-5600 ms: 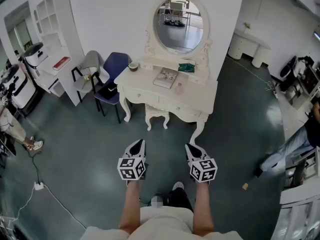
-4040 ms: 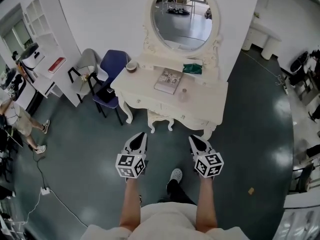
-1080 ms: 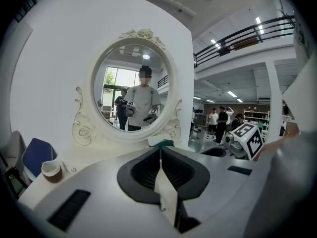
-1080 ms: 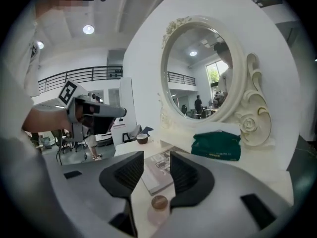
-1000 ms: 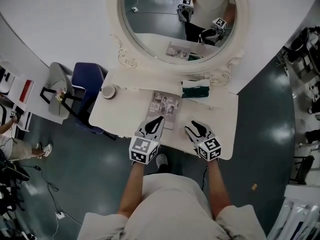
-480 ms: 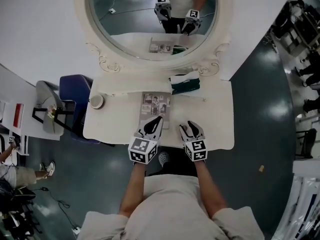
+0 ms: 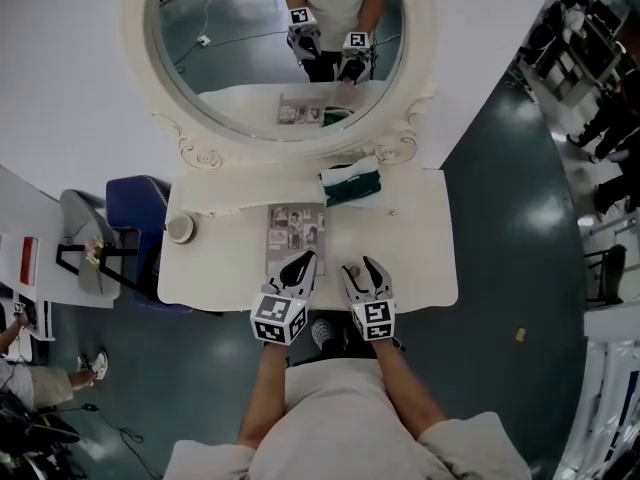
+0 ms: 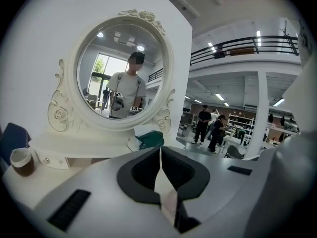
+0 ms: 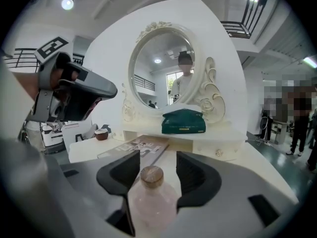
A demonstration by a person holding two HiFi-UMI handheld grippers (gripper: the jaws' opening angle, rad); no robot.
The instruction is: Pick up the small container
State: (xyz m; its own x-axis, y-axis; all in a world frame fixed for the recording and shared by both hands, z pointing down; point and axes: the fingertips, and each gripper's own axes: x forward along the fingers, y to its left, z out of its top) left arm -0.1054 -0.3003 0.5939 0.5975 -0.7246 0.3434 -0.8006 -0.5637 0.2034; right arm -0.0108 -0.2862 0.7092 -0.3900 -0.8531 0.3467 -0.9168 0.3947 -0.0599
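Head view: white vanity, container, floor

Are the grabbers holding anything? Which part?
Nothing is held. The right gripper has just been opening its jaws, and they stand apart either side of the small pink bottle, not clamped on it. The left gripper is shut on nothing.

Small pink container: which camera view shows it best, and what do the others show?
The right gripper view: the small pink container stands close and large, brown stopper clear. The head view shows only a tiny speck of it; the left gripper view misses it.
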